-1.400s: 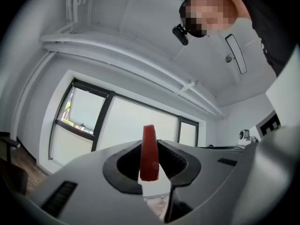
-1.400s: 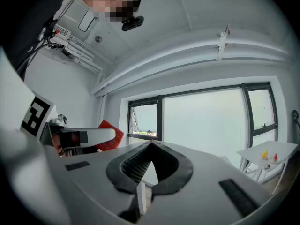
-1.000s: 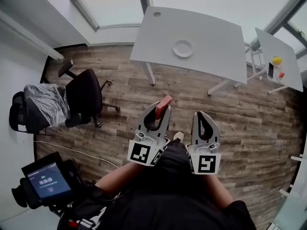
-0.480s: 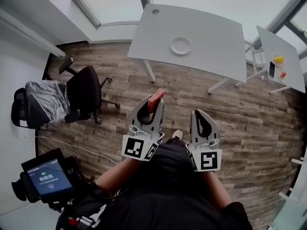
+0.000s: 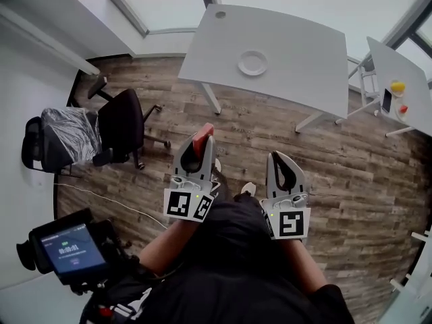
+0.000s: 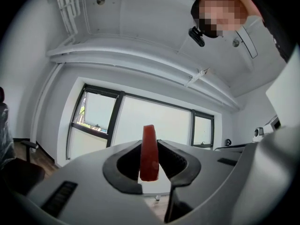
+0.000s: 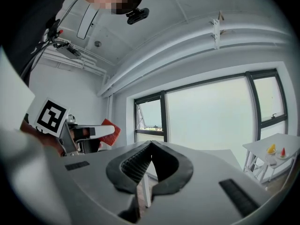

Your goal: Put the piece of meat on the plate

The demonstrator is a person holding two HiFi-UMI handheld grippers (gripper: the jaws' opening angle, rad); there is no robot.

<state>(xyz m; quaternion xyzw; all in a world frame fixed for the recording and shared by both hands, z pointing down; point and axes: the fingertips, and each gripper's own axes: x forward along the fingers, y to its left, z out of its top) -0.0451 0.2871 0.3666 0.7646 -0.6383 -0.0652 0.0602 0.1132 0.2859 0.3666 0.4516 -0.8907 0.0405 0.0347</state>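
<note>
A red slab of meat point(image 5: 202, 140) stands on edge between the jaws of my left gripper point(image 5: 199, 146), which is shut on it. In the left gripper view the meat point(image 6: 149, 152) rises above the jaw tips point(image 6: 150, 159). The right gripper view shows the same meat point(image 7: 109, 131) at its left. My right gripper point(image 5: 280, 165) is shut with nothing in it; its jaws point(image 7: 151, 159) meet at the tips. A round white plate point(image 5: 252, 63) lies on the grey table point(image 5: 297, 52) across the wooden floor, well ahead of both grippers.
A black office chair point(image 5: 121, 127) stands at the left beside a seat under a plastic cover point(image 5: 65, 135). A second table point(image 5: 398, 90) at the right carries small yellow and red items. A phone on a mount point(image 5: 66, 248) sits at lower left.
Both grippers have shifted left and a little lower in the head view, the left one still carrying the meat. The table and plate sit slightly higher in view.
</note>
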